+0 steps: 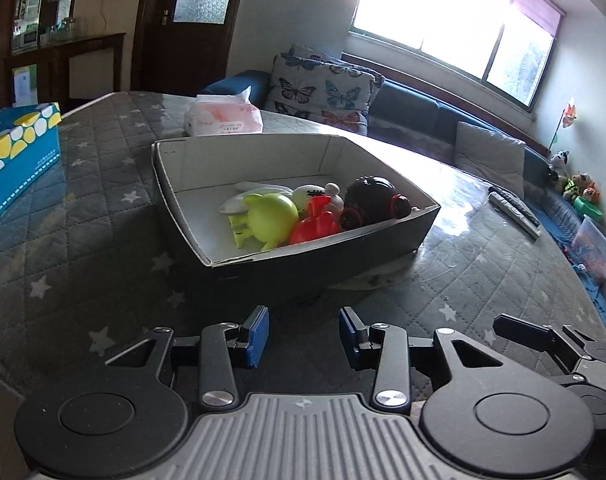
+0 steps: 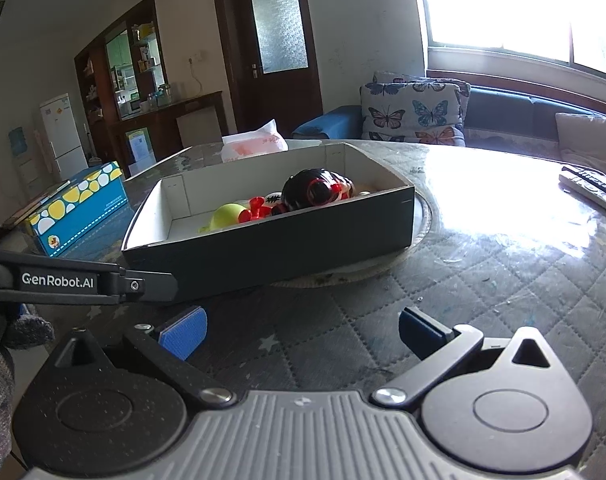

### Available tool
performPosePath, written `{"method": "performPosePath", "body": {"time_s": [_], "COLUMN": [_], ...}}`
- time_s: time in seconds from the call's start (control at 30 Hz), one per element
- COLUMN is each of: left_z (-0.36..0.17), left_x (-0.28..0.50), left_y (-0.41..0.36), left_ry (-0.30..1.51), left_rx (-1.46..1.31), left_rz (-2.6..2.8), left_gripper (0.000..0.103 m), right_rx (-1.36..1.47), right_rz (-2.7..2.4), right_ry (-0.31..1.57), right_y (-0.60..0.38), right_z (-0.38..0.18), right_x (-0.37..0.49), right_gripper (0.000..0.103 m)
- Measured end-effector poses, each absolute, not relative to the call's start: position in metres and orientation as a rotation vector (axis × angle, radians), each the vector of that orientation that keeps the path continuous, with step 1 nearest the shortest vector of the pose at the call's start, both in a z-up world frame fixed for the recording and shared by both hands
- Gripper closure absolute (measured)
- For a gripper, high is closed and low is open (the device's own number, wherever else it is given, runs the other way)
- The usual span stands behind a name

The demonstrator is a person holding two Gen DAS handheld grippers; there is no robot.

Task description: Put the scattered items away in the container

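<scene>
A dark cardboard box (image 1: 383,240) with a white inside stands on the quilted table; it also shows in the right wrist view (image 2: 303,236). In it lie a lime green toy (image 1: 271,216), a red toy (image 1: 317,226), a black and red toy (image 1: 373,198) and white pieces (image 1: 239,202). My left gripper (image 1: 303,334) is open and empty, in front of the box's near wall. My right gripper (image 2: 303,332) is open wide and empty, also short of the box. The left gripper's arm (image 2: 83,282) crosses the right wrist view at the left.
A blue tissue box (image 1: 19,152) sits at the left, a white tissue pack (image 1: 223,114) behind the box, remote controls (image 1: 513,208) at the right. A sofa with a butterfly cushion (image 1: 323,88) lies beyond the table. The box rests on a round mat (image 2: 383,268).
</scene>
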State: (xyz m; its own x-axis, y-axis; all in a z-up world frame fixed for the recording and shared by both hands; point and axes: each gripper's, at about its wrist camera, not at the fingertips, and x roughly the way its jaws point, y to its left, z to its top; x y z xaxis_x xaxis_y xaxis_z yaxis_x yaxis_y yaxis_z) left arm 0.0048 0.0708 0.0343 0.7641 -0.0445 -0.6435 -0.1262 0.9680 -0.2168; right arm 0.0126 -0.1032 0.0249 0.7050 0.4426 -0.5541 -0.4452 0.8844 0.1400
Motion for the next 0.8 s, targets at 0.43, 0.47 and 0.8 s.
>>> {"method": "performPosePath", "body": {"time_s": [0.43,0.47,0.8], "left_z": [0.033,0.033,0.034], "left_x": [-0.003,-0.004,-0.004], "left_y": [0.06,0.059,0.063], "left_ry": [0.698,0.695,0.701], "left_rx": [-0.19,-0.182,-0.173], "left_rz": [0.079,0.081,0.114], "left_gripper": [0.062,0.062,0.062], "right_rx": [0.022,0.026,0.044], "right_rz": [0.499,0.496,0.468], "right_ry": [0.622,0.625,0.643], "right_y": [-0.104,-0.104,-0.107], "right_z": [0.022,0.022,0.017], "right_x": [0.006,0.006,0.012], "right_gripper": [0.0,0.0,0.0]}}
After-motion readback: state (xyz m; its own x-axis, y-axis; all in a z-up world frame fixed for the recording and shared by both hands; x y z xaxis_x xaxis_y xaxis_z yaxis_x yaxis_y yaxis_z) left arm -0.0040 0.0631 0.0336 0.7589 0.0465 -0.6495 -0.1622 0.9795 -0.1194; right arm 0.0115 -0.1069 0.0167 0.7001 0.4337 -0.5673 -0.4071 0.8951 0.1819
